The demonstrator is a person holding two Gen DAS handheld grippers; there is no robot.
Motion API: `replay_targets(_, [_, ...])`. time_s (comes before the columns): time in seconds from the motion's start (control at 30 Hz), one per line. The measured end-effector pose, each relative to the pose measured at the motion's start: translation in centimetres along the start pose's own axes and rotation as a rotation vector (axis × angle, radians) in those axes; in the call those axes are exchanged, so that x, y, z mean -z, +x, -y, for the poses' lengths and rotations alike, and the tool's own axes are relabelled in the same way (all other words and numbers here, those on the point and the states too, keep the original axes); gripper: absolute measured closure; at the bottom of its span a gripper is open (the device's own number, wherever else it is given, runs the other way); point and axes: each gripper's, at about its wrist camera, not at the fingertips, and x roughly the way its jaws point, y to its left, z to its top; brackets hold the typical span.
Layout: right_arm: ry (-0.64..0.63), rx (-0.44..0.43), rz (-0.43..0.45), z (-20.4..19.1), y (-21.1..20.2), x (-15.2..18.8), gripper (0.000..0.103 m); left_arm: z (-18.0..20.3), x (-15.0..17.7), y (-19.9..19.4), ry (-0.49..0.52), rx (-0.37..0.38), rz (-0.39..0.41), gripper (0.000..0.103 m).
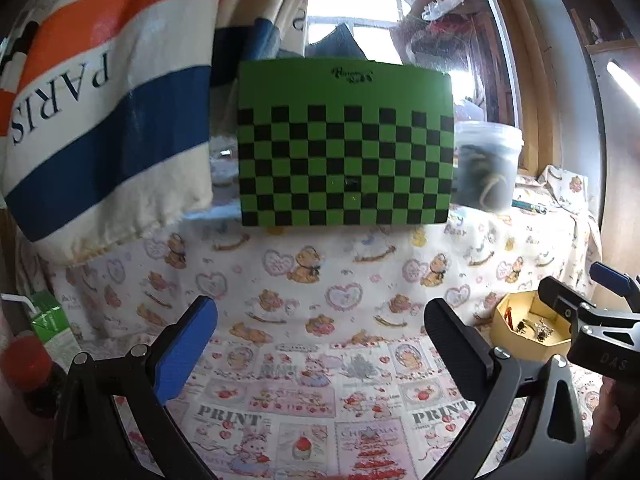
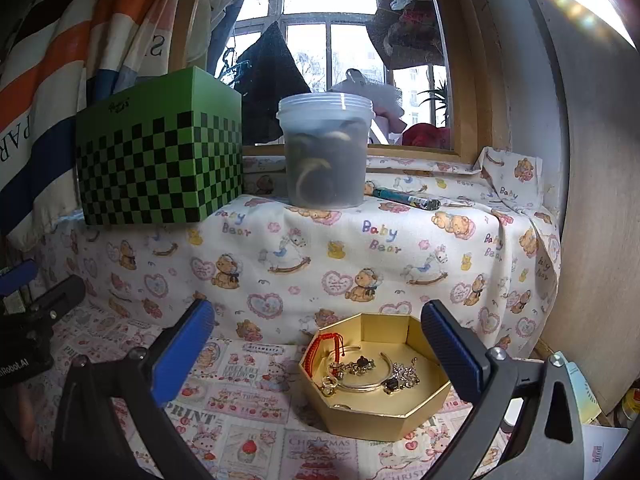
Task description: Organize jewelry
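**Gold box lying ahead-right of my right fingers; left gripper standing well off**

While the jewelry (image 2: 362, 372) is sitting heaped in the gold octagonal box (image 2: 384, 420), I am noting how it lies from my fingers. A red cord bracelet (image 2: 316, 354) is running along the box's left inner wall, long axis going near-to-far. A thin metal bangle (image 2: 372, 384) is curving across the floor of the box, with a dark-stoned piece (image 2: 362, 363) and a sparkly cluster (image 2: 406, 374) lying against it, all tangled close together. I cannot tell which pieces are linked.

Box is resting on the patterned cloth (image 2: 248, 396), just ahead of my right gripper (image 2: 320, 348) and shifted toward its right finger, whose tip is overlapping the box's right rim in the right wrist view. Right jaws are spread wide, gripping nothing.

My left gripper (image 1: 320, 336) is also standing released and empty, pointing at bare cloth and the green checkered box (image 1: 346, 144) beyond. From the left wrist view the gold box is sitting far off to the right, past the left gripper's right finger, with the right gripper over it.

Judgement: right hand is the nearer one; reaching in means shifting slightly right and tipping down. The bangle's curve is offering the clearest pinch, across its thin section.
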Motion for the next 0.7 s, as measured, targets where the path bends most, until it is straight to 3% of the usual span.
replay_targets(0.7, [-0.004, -0.002, -0.017, -0.18, 0.09, 0.1, 0.0, 0.1, 0.24, 0.16, 0.0, -0.017, -0.021, 0.0])
